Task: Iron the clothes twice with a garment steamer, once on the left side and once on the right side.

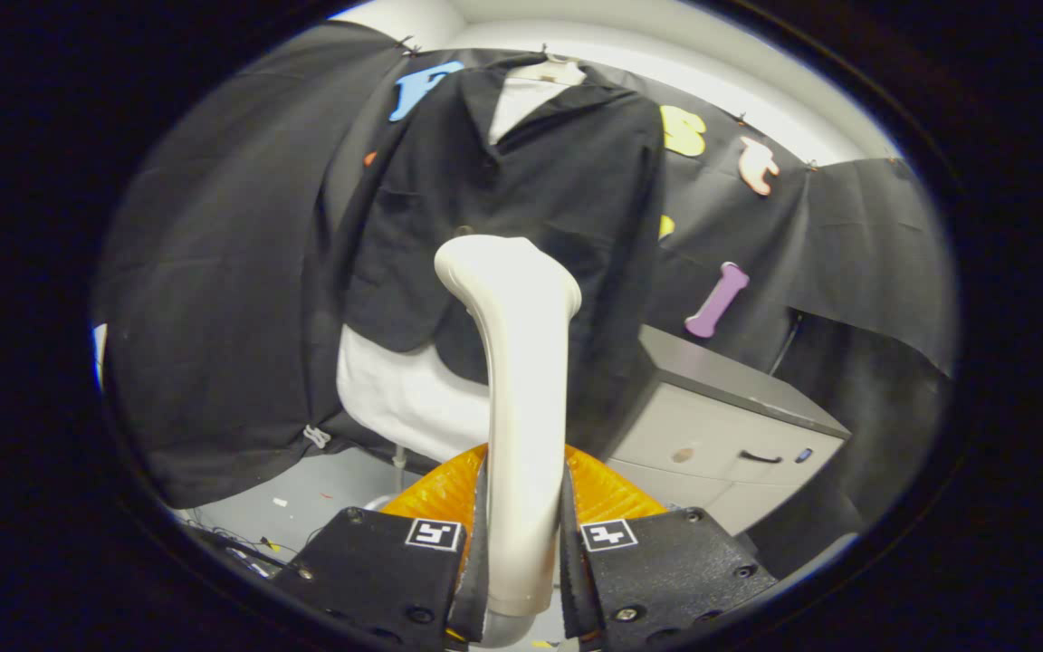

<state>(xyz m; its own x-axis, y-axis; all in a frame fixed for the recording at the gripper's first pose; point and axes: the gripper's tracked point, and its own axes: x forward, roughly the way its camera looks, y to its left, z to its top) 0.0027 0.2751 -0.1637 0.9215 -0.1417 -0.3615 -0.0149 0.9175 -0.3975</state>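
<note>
**Steamer in hand, facing the jacket**

While the gripper (521,543) clamps both fingers against the sides of the garment steamer (520,380), the pale handle stands upright between them and rises toward twelve o'clock, its curved head bending forward at the top. Holding it low on the handle probably keeps the head free to reach the cloth. An orange ribbed part (607,489) shows just behind the fingers at the handle's base.

Beyond the steamer head hangs the black jacket (558,190), on a hanger (550,71) at twelve o'clock, worn over a white garment (404,398) whose hem shows below the jacket at about nine o'clock from the handle. Hanging the clothes flat against the booth wall leaves the front open for up-and-down passes. The head looks lined up with the jacket's middle front, near it, though I cannot tell if it touches.

A grey-topped cabinet (721,417) stands at three o'clock from the handle. Neither side looks started, judging from the centred position.
</note>
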